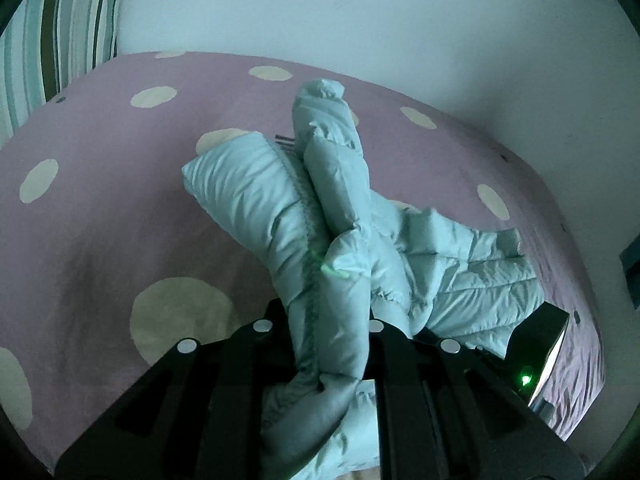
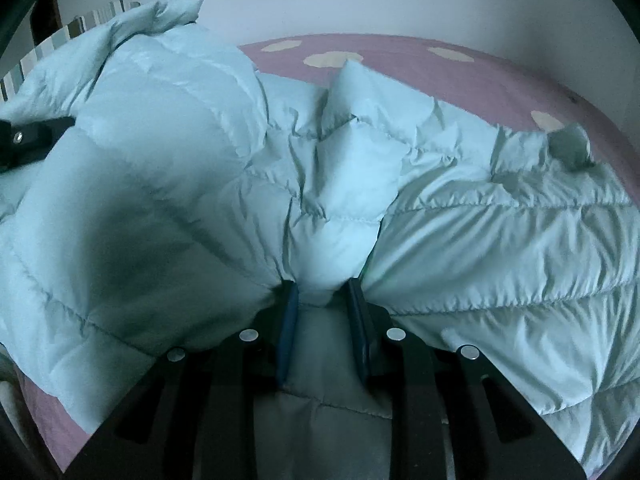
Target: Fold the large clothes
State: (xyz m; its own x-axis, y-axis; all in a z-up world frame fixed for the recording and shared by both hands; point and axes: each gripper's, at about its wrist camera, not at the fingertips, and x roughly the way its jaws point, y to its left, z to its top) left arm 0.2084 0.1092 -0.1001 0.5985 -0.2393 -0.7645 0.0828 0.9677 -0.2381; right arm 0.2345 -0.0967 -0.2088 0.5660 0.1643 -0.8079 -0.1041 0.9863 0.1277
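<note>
A pale mint quilted puffer jacket (image 1: 248,200) lies on the bed. In the left wrist view a bunched part of it rises up between the fingers of my left gripper (image 1: 328,320), which is shut on that fabric and lifts it off the sheet; the cloth hides the fingertips. In the right wrist view the jacket (image 2: 500,232) fills most of the picture. My right gripper (image 2: 322,292) is shut on a puffy fold, with a blue pad (image 2: 288,320) pressing each side. The left gripper's black body (image 2: 24,140) shows at the far left edge.
The bed has a pink sheet (image 1: 100,208) with large cream dots. A striped pillow (image 1: 60,40) stands at its far left corner against a plain white wall (image 1: 360,12). The right gripper's black body with a green light (image 1: 536,352) is at the lower right.
</note>
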